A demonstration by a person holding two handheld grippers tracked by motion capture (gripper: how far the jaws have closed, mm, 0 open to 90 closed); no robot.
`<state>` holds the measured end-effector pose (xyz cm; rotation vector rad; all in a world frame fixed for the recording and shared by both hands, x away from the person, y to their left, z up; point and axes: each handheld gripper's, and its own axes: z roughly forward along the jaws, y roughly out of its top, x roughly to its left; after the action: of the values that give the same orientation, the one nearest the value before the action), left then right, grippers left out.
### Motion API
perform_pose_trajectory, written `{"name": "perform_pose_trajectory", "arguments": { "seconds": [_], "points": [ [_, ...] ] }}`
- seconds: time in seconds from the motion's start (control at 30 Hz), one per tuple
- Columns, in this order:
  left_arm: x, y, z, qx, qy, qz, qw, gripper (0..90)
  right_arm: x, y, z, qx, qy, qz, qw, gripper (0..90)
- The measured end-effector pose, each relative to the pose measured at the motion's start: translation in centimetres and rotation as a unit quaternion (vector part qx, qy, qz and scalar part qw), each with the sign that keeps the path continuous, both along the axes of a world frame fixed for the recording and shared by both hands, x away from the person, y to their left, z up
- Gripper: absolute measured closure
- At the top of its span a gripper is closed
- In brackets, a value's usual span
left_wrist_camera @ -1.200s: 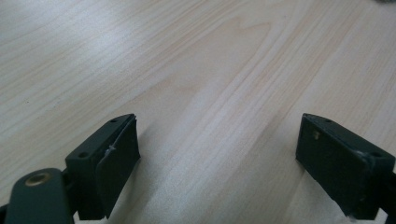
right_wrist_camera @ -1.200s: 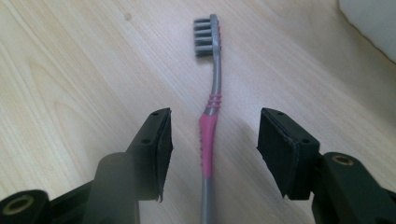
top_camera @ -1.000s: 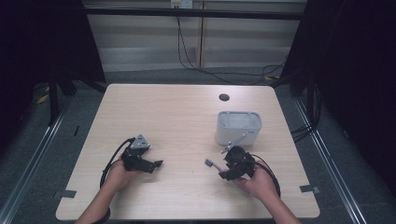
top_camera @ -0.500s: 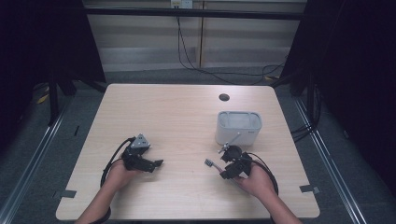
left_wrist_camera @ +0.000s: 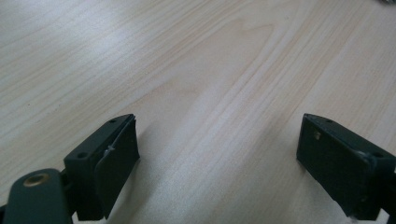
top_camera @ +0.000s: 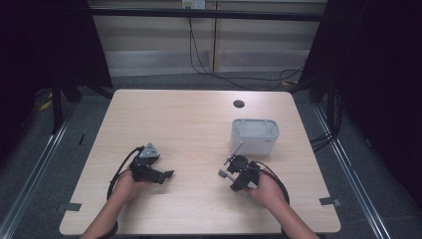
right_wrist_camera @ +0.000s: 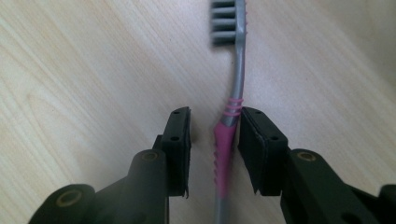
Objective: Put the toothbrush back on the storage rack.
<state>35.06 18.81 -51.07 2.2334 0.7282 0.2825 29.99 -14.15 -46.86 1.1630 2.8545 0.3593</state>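
Tongs first, left to right. Left gripper (top_camera: 166, 174) rests on the table (top_camera: 189, 124) near its front left, jaws wide apart, bare wood between them. Right gripper (right_wrist_camera: 215, 135) sits low at front right with a toothbrush (right_wrist_camera: 232, 93) between its jaws; these have just been closing. Right pad appears to touch the handle, left pad shows a narrow gap, so the grip is not yet firm.

Toothbrush lies flat on the table, head pointing away from the right gripper (top_camera: 225, 174), just in front of a white tub (top_camera: 254, 135).

Handling, judged:
- Light, stiff plastic; 1 gripper suffices.
- Thin grey neck likely flexes a little; avoid it.
- Pink ribbed grip section looks rubbery, so best hold there, where the jaws already stand.
- Handle is narrow and rounded; it may roll or pivot if pinched off-centre.
- Lying flat leaves little clearance under it; pads must come close to the wood.

Materials: table is pale wood laminate, smooth, fine grain. Tub is matte white plastic, rounded corners, open top. Bristles grey, in short tufts. Jaw pads black, flat, matte.
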Motion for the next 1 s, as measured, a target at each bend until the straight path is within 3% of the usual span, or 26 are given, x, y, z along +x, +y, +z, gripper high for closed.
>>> {"name": "perform_pose_trajectory", "arguments": {
  "seconds": [0.1,0.2,0.4,0.7,1.0],
  "points": [
    [0.0,0.0,0.0,0.0,0.0,0.0,1.0,12.3,0.1,0.1,0.0,-0.004,0.003,-0.005,1.0,65.5],
    [0.0,0.0,0.0,0.0,0.0,0.001,1.0,12.2,0.3,0.4,0.1,-0.02,0.005,0.002,0.9998,77.2],
    [-0.1,0.1,0.0,0.001,-0.001,0.004,1.0,12.3,0.3,1.1,0.1,-0.03,0.013,0.006,0.9995,80.2],
    [-0.3,0.4,0.0,0.003,-0.002,0.008,1.0,12.3,0.0,0.9,1.1,0.029,-0.01,0.001,0.9995,80.5],
    [-0.3,0.4,0.0,0.003,-0.001,0.008,1.0,12.4,0.1,-0.3,2.7,0.075,-0.034,-0.013,0.9965,80.6]
  ]
}}
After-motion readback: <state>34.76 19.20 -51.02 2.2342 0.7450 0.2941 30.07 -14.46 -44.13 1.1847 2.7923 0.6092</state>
